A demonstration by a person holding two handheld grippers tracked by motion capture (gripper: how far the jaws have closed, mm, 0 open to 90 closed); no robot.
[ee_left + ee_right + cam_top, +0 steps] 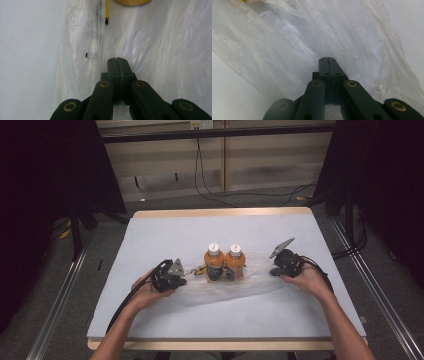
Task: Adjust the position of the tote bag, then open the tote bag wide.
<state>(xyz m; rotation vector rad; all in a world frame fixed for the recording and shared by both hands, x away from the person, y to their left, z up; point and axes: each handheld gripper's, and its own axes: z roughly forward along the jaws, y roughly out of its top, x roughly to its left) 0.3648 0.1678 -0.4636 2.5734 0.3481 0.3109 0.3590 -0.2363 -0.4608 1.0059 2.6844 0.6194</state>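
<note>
On the white table (165,320), both grippers seemingly clamp a plastic bag (250,282).

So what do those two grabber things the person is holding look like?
Each gripper is black. The left gripper and right gripper both carry a grey three-cornered plate on top and trail a black cable. Up close, the linked arms have brass-coloured rivets. The forearms are bare, no sleeves.
</note>
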